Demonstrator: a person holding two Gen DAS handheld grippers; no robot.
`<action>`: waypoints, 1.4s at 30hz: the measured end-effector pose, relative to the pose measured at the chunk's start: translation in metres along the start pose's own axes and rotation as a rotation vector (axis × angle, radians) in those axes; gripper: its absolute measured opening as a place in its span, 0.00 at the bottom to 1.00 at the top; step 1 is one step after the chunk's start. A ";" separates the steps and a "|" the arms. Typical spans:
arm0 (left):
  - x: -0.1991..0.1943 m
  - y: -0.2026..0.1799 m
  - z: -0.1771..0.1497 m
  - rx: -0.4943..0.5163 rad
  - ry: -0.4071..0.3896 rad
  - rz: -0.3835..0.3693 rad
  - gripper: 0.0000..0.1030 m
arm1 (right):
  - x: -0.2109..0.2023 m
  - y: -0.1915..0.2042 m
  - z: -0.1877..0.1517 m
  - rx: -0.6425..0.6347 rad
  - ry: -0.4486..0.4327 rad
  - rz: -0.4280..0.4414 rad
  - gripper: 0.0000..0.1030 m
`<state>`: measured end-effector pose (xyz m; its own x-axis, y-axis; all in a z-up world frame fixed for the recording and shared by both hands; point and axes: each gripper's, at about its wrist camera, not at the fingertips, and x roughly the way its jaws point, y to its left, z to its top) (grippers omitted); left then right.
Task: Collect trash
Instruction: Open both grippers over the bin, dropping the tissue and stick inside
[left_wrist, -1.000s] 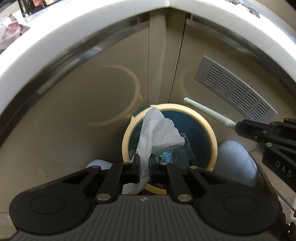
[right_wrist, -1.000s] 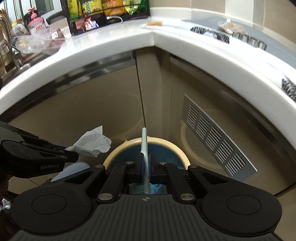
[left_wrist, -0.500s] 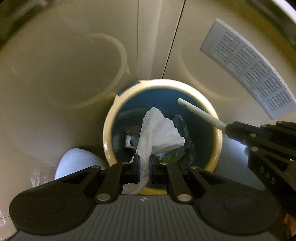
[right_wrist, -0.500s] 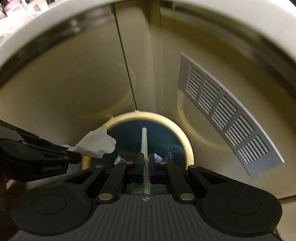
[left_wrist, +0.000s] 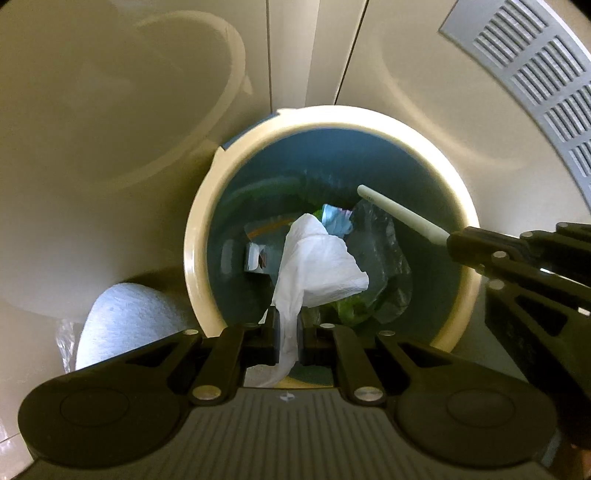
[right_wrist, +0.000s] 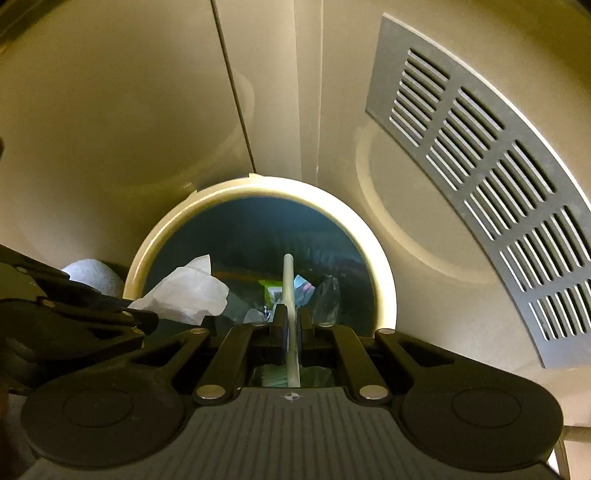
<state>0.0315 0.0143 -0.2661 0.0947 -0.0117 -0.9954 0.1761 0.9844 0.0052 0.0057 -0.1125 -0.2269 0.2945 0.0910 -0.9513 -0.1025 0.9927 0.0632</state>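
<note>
Left wrist: your left gripper (left_wrist: 288, 338) is clamped on the tissue (left_wrist: 317, 266), hanging over the bin (left_wrist: 192, 258); open fully so it drops clear of the rim.

Right wrist: your right gripper (right_wrist: 290, 332) pinches the toothbrush (right_wrist: 289, 291) above the bin's mouth; release it inside.

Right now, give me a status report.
Left claw shut on tissue. Right claw shut on toothbrush. Both over bin. Nothing blocking.

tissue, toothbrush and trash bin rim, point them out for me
tissue (left_wrist: 317, 262), left wrist view, on the crumpled white middle above the left gripper's pads
toothbrush (right_wrist: 289, 291), right wrist view, on the pale handle ahead of the right gripper's pads
trash bin (right_wrist: 384, 273), right wrist view, on its cream rim, right side
</note>
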 end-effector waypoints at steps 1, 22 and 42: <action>0.003 0.000 0.001 -0.001 0.007 0.000 0.09 | 0.000 0.000 0.000 0.001 0.007 -0.003 0.05; 0.028 -0.005 0.016 0.023 0.002 0.050 0.69 | 0.035 -0.007 0.008 0.039 0.085 -0.060 0.07; -0.046 0.003 -0.019 0.023 -0.107 0.154 1.00 | -0.047 -0.002 -0.006 -0.014 -0.108 -0.029 0.91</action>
<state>0.0093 0.0211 -0.2218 0.2256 0.1195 -0.9669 0.1738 0.9716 0.1607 -0.0131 -0.1187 -0.1842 0.3982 0.0708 -0.9146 -0.1054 0.9939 0.0311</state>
